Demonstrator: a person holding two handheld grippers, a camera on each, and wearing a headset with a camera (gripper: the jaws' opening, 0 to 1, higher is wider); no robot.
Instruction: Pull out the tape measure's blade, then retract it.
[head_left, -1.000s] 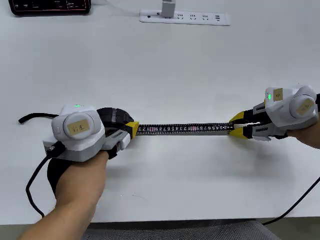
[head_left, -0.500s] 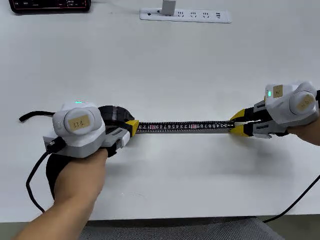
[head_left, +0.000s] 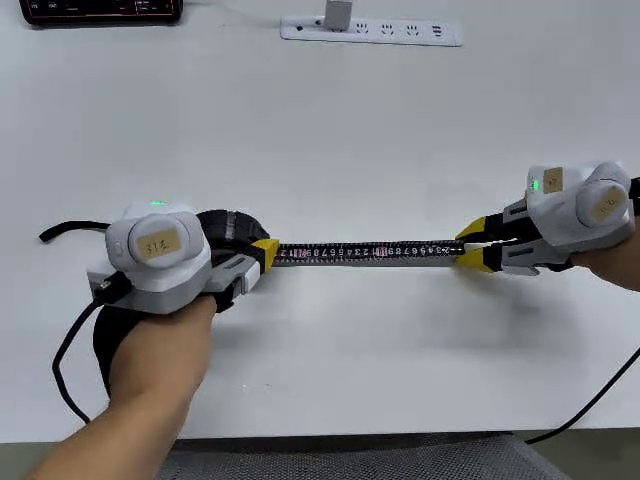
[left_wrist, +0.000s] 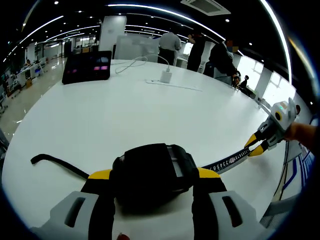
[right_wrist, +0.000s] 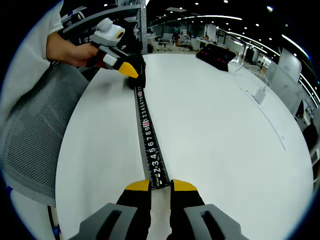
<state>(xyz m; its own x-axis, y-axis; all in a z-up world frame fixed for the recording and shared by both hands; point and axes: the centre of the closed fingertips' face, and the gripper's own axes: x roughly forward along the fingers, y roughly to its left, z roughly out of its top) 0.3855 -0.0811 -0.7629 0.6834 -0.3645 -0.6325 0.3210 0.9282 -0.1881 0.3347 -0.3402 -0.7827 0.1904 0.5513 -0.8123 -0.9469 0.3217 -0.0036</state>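
One stretch of blade lies drawn out over the white table, from the tape measure clenched in the left gripper. Right gripper tips flank the blade's end; pinch unclear. Retraction best eased back, case steady.

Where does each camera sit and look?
Head view: on the head, looking down at the table; a forearm shows.
Left gripper view: on the left hand-held gripper, facing the right hand-held gripper; its jaws clamp the tape measure.
Right gripper view: the reverse; its jaws pinch the blade.
Both gripper views share the blade.
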